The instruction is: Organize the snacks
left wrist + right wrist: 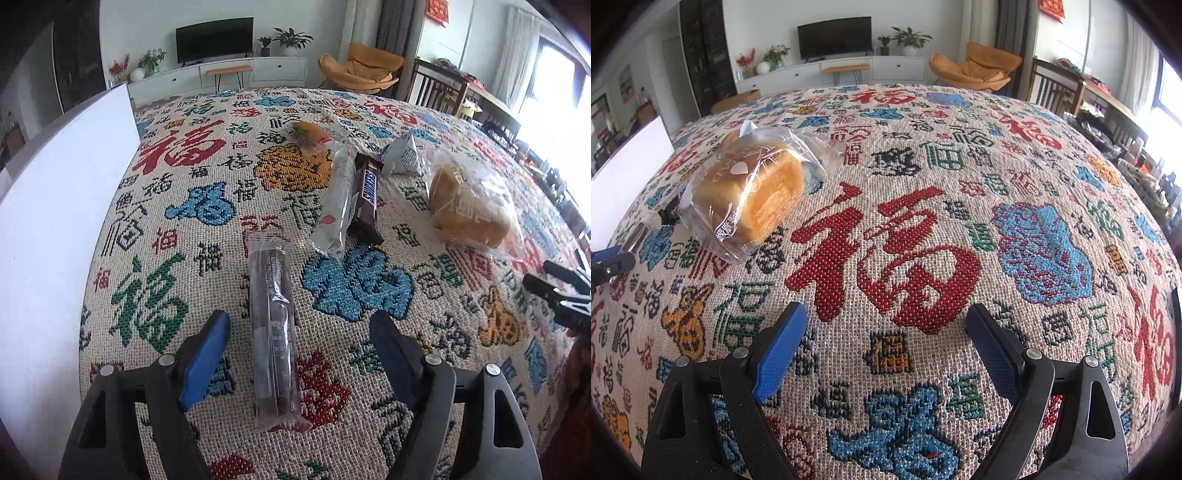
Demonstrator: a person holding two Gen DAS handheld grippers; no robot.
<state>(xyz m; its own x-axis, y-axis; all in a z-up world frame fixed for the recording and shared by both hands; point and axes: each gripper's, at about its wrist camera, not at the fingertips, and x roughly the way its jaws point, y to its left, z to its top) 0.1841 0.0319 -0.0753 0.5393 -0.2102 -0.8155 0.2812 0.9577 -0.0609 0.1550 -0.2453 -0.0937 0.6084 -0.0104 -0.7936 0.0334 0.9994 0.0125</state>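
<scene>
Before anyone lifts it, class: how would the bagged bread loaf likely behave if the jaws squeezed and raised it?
The bagged bread loaf looks puffy, so it is probably light for its size and would likely squash under a firm grip. Its loose clear wrapper looks glossy, so the jaws may slip or catch only film. It sits broad on the tablecloth, so rolling seems unlikely.

Clear-wrapped dark sticks (pixel 272 332): one
Silver-wrapped sticks (pixel 335 205): one
Chocolate bars (pixel 366 199): one
Bagged bread loaves (pixel 469 203): one
Grey crumpled packets (pixel 400 153): one
Orange-filled clear packets (pixel 310 134): one
White boxes (pixel 55 221): one
</scene>
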